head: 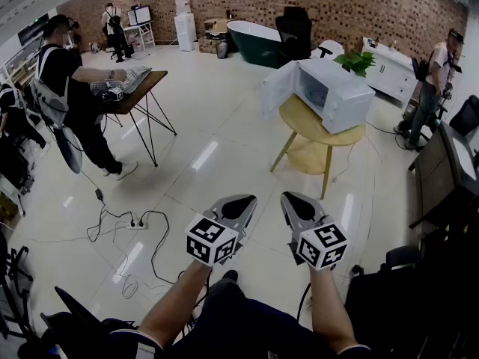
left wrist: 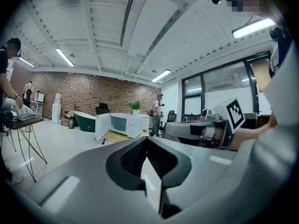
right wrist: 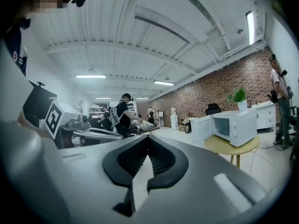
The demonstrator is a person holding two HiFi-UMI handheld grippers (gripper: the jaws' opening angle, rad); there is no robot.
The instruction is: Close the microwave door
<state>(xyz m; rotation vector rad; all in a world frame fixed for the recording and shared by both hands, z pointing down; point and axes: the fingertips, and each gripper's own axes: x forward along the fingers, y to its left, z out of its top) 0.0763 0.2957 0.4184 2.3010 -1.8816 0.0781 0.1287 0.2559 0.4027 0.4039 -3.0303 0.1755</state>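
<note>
I look across open white tiled floor (head: pixel 202 155) from my left tongs (head: pixel 241 203) and right tongs (head: pixel 296 200), both closed tip to tip at 6 o'clock, to the round wooden table (head: pixel 329 135) at 1 o'clock, which carries the white microwave (head: pixel 337 92), its door (head: pixel 275 92) swung open toward 9 o'clock, with the brick wall (head: pixel 359 6) behind.

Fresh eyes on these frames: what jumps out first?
The white microwave stands on a round wooden table at upper right in the head view, its door swung wide open. Low in the centre, the left gripper and right gripper have their jaws shut on nothing, well short of the microwave. At left, a person bends over a folding table.
</note>
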